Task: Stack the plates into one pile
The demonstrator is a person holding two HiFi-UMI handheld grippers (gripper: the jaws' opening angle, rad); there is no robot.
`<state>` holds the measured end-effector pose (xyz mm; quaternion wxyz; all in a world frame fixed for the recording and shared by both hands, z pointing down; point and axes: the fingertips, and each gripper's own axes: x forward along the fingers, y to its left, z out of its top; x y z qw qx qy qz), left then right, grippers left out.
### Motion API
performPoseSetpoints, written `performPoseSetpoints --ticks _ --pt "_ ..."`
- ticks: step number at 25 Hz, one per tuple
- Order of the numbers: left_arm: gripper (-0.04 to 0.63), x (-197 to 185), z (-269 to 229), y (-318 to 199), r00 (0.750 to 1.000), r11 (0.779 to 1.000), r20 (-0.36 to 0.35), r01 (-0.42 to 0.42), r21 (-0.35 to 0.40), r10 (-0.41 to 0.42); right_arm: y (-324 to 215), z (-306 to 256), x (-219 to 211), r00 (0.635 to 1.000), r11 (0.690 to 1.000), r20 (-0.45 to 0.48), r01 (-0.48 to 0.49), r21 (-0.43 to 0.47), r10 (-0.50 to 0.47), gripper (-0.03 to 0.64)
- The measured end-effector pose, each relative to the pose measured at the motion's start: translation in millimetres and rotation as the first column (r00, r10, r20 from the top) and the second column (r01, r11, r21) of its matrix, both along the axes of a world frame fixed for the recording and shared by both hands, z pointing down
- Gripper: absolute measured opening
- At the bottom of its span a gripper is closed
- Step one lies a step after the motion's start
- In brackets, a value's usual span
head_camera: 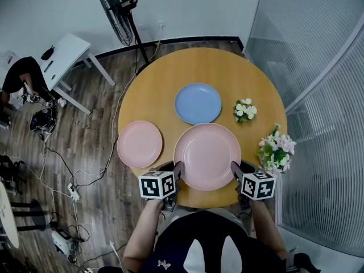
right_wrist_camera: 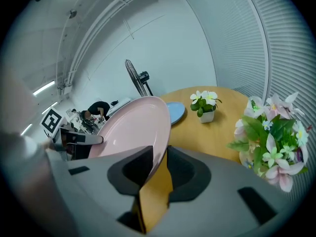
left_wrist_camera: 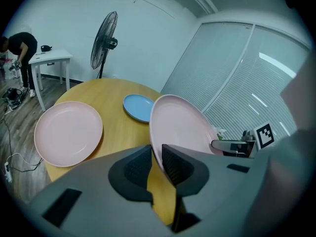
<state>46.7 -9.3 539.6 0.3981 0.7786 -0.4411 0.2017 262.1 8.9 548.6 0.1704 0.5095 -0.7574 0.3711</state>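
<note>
Cubes printed with black-and-white squares top the left gripper [head_camera: 178, 170] and the right gripper [head_camera: 235, 170], both at the near edge of a round table [head_camera: 165, 73] with a smooth, honey-coloured wood surface. Each gripper has matte grey jaws with ribbed dark pads. Both are closed narrowly on the thin rim of the big pink plate [head_camera: 207, 155], the left on its left edge and the right on its right edge. In each gripper view the rim runs straight between the pads, which press on it from both sides. This plate is a shallow, matte circle with a slightly raised lip, and it sits over the near middle of the table. Whether it is lifted clear of the wood cannot be told.

Just to its left lies the small pink plate [head_camera: 140, 144], equally matte and round, flat on the table and apart from the big one. Beyond both, near the table's centre, lies the blue plate [head_camera: 198, 103], smaller again and on its own.

A leafy bouquet [head_camera: 277, 151] of pink and white flowers stands at the right edge. A small pot [head_camera: 244, 110] of white blooms stands beside the blue plate.

Past the table are dark plank floor [head_camera: 85, 129], loose cables [head_camera: 62, 169], a white desk [head_camera: 65, 53], a black wire-caged fan [head_camera: 114, 10] and a person [head_camera: 20, 75] in dark clothes. A ribbed glass wall [head_camera: 324, 95] curves along the right.
</note>
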Motion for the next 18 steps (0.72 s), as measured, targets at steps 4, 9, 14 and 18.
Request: performPoseSetpoints --ticks 4,9,14,18 --pt "0.061 -4 0 2 0.999 0.999 -0.007 0.054 0.000 -0.054 -9 -1 -4 0.999 0.999 -0.001 0.054 0.004 -0.054 0.095" --pt "0.061 -16 3 10 0.990 0.990 -0.006 0.142 -0.003 -0.142 -19 1 -16 0.991 0.991 -0.005 0.135 0.001 -0.135 0.095" --pt "0.061 -40 9 22 0.969 0.969 -0.006 0.246 -0.013 -0.246 -30 2 -41 0.975 0.975 0.003 0.223 0.013 -0.223 0.094" --pt "0.061 -59 11 33 0.952 0.952 -0.005 0.305 -0.025 -0.305 -34 1 -64 0.960 0.960 0.008 0.280 0.013 -0.280 0.094"
